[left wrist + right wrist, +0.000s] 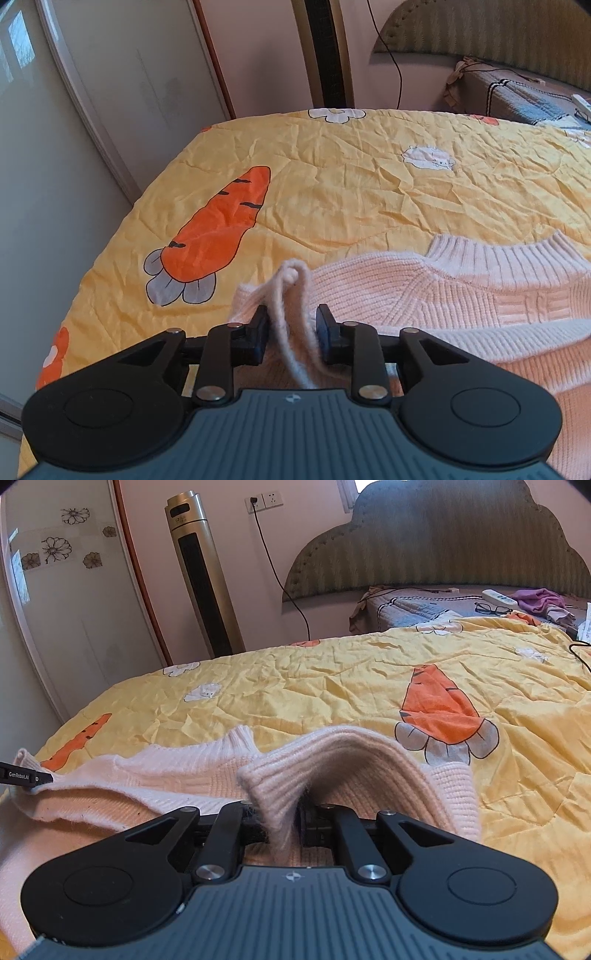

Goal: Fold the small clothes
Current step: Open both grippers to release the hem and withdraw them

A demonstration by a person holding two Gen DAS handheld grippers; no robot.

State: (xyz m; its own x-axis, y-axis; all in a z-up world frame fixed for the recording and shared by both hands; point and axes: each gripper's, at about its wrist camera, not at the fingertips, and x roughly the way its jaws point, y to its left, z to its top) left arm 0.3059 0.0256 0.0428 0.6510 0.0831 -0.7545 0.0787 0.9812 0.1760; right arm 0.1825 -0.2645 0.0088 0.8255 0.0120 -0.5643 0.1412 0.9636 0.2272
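A pale pink knitted sweater (461, 295) lies on a yellow quilt (351, 192) with carrot prints. In the left wrist view my left gripper (291, 325) has its jaws partly apart around a thin fold of the sweater's edge, which runs between the fingers; the ribbed collar (498, 254) lies to the right. In the right wrist view my right gripper (282, 819) is shut on a ribbed edge of the sweater (332, 760), which arches up over the fingers. The left gripper's fingertip (26, 777) shows at the far left, on the sweater's other edge.
The bed's left edge drops off beside a wardrobe door (110, 110). A tower heater (203, 579) stands by the wall with a cable. A headboard (443, 542), glasses (493, 608), a remote (498, 597) and purple cloth (539, 600) lie at the far end.
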